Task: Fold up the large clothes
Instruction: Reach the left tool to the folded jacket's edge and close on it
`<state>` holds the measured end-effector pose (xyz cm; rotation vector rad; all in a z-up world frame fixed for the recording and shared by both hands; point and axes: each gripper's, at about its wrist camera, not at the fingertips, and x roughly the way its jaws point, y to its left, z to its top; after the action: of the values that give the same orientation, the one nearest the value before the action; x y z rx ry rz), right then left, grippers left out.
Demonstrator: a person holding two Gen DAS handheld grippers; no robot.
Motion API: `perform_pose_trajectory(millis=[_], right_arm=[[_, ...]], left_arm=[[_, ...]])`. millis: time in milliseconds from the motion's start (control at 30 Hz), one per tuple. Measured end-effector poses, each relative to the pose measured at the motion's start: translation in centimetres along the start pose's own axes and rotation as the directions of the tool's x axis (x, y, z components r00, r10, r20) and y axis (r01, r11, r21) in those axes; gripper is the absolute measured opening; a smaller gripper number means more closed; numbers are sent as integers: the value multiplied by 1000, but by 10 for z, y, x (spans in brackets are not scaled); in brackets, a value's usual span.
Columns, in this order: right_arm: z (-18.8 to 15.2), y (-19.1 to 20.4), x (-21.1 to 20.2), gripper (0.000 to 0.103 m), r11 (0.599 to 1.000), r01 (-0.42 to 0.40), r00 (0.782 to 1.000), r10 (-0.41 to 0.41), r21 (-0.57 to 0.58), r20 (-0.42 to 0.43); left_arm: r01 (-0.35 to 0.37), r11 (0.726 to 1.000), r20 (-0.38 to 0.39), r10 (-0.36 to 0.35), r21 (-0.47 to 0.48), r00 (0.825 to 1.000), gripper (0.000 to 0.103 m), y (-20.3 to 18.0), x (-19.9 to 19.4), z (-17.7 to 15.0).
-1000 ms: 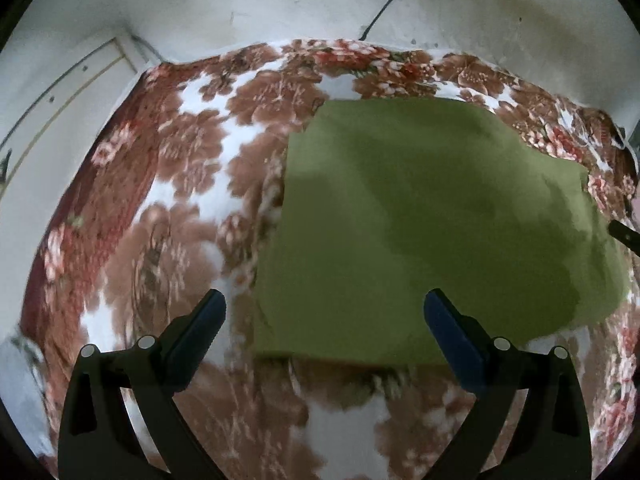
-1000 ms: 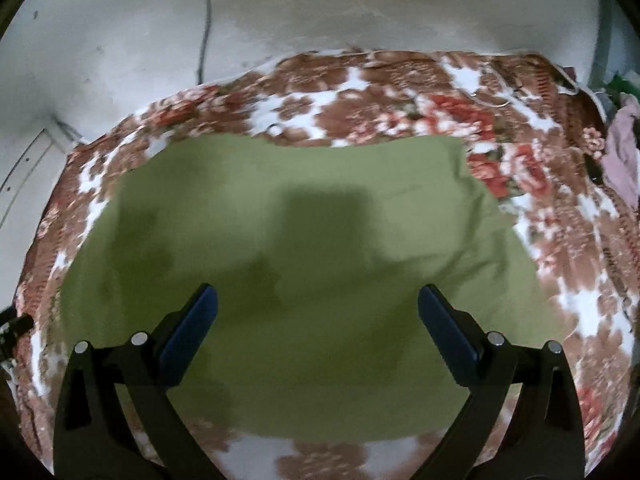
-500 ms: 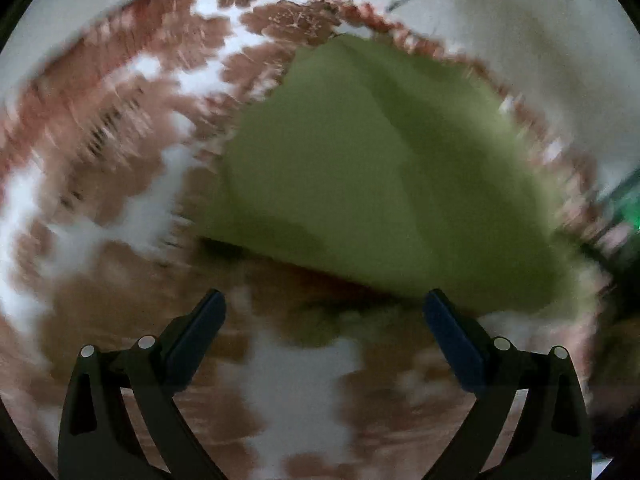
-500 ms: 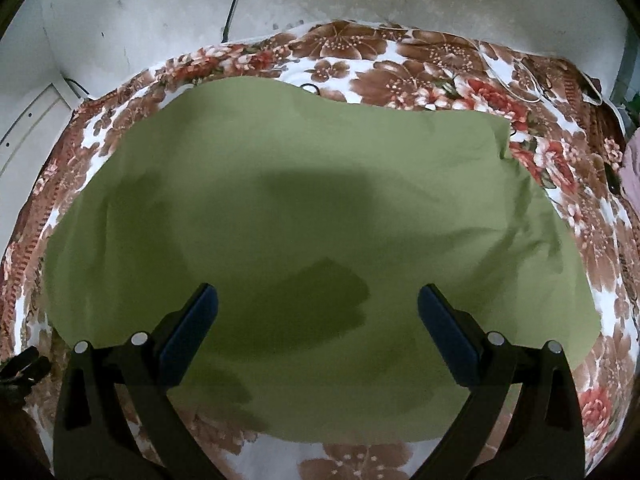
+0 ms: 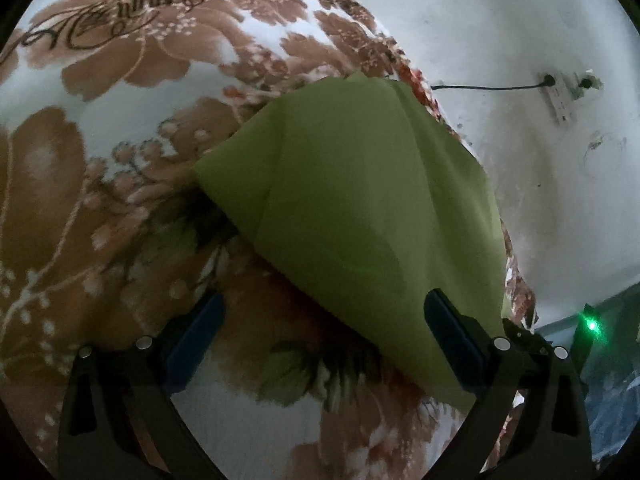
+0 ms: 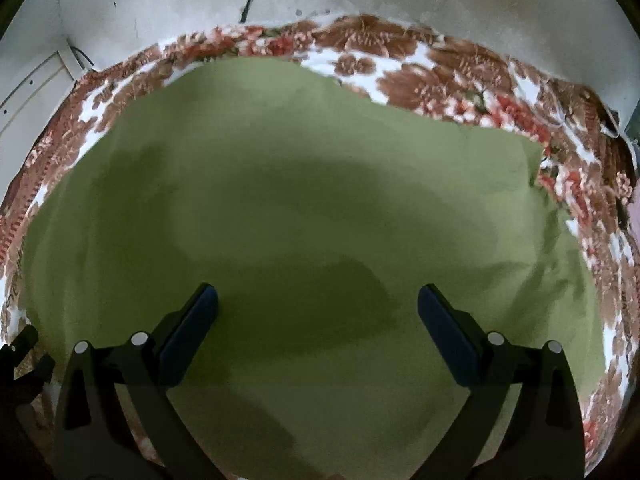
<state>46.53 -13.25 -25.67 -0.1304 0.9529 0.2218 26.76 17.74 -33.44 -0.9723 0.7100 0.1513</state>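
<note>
Plainly both grippers' fingers spread wide, empty: left gripper [image 5: 322,316] at green cloth [image 5: 360,200] edge, right gripper [image 6: 318,312] above it

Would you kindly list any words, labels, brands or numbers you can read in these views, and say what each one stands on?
Cursive lettering woven into the floral blanket, top left of the left wrist view: too stylised and distorted to read.
Green cloth: no text.
Wall socket strip: no markings legible.
Nothing else carries text.
</note>
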Motion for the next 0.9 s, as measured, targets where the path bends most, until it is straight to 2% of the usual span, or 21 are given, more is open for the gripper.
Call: perform_pose_trajectory(millis=[133, 367, 533, 600, 633, 733, 800, 833, 900], right_arm=[[1, 2, 4, 98, 1000, 2, 1000, -2, -1, -1], [4, 5, 10, 98, 1000, -5, 1000, 5, -5, -4], [1, 4, 17, 98, 1000, -7, 1000, 7, -5, -16], [1, 4, 16, 98, 1000, -4, 1000, 4, 6, -18], [2, 4, 16, 98, 1000, -4, 1000, 4, 14, -21], [2, 5, 16, 98, 1000, -5, 1000, 6, 22, -28], [2, 5, 17, 98, 1000, -6, 1000, 6, 25, -28], [1, 4, 18, 98, 1000, -6, 1000, 7, 26, -30], [1, 4, 17, 98, 1000, -6, 1000, 7, 26, -30]], left_arm=[[-10, 999, 13, 9, 39, 1000, 98, -10, 15, 12], [-8, 999, 46, 6, 39, 999, 98, -10, 38, 42], [-47, 999, 96, 49, -25, 994, 98, -20, 47, 47], [-28, 999, 109, 32, -39, 994, 98, -26, 46, 50], [-19, 999, 110, 23, -30, 994, 98, -30, 45, 51], [0, 997, 119, -9, 78, 993, 98, -51, 38, 50], [21, 994, 94, -32, 111, 995, 98, -54, 42, 47], [27, 993, 72, -35, 113, 997, 97, -50, 49, 44], [21, 996, 41, -25, 89, 999, 82, -40, 59, 43]])
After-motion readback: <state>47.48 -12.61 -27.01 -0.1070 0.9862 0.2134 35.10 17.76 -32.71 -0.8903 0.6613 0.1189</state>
